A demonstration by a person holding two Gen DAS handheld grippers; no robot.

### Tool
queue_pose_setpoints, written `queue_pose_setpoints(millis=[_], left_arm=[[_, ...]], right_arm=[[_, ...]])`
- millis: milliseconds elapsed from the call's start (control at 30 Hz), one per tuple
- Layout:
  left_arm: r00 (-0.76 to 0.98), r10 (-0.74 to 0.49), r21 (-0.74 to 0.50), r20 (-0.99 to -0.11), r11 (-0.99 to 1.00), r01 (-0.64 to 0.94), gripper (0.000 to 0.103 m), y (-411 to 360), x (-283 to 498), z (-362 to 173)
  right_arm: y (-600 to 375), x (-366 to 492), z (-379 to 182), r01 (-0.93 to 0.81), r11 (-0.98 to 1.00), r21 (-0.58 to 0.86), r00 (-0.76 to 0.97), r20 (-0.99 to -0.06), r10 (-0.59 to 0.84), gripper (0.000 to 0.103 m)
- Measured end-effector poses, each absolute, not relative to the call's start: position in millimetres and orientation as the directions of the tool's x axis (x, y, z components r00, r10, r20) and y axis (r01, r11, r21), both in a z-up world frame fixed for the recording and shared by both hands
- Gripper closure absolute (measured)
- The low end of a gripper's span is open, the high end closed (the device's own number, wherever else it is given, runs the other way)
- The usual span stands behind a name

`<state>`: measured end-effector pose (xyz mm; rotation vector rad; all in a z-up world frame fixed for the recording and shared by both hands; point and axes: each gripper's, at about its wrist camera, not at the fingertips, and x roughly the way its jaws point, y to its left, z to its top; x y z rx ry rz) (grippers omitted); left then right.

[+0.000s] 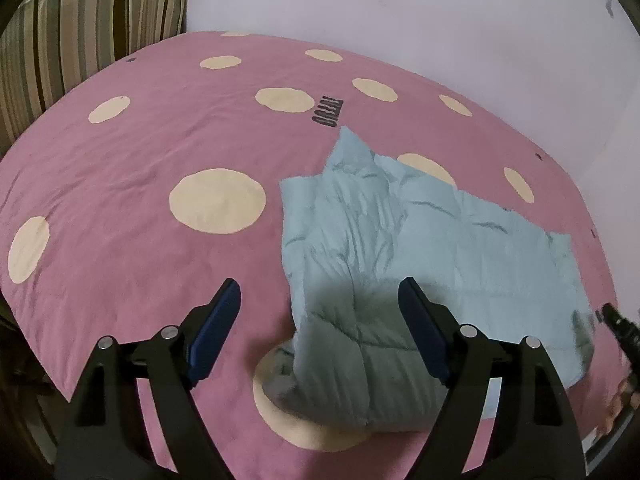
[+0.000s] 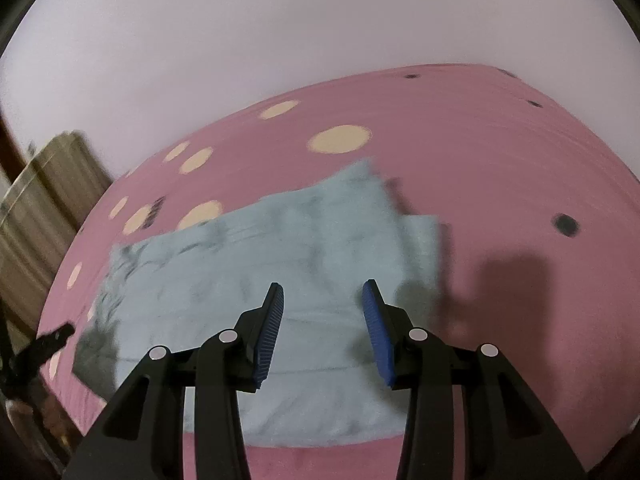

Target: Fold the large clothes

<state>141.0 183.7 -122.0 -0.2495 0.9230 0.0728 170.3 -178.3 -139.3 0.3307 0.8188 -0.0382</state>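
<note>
On pink spotted bed cover (image 1: pixel 120 184): pale blue quilted garment (image 1: pixel 400 240) lying folded. Left hand-held gripper (image 1: pixel 320 292) wide apart, empty, above it. Right hand-held gripper (image 2: pixel 323 292) partly apart, empty.

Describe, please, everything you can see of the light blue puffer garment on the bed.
The light blue puffer garment looks quilted and padded, with stitched seams across wrinkled, soft fabric. It lies folded into a rough rectangle on the pink spotted bedcover, one corner sticking up at the far end. Neither gripper touches it; both hover above, jaws open, shadowing it.
</note>
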Motion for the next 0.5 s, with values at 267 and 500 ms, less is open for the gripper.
queue_pose_setpoints(millis=[267,500], left_arm=[[0.585,-0.062,-0.194,-0.809,0.967,-0.166,0.022,187,154,-131],[0.572,-0.060,-0.184,-0.818,0.969,-0.162,0.022,187,167,-139]], right_arm=[[-84,216,-151,-0.019,0.975,0.221,0.624,-0.759,0.184,0.063],[-47,239,-167,-0.044,0.984,0.175,0.590,-0.790,0.167,0.063]])
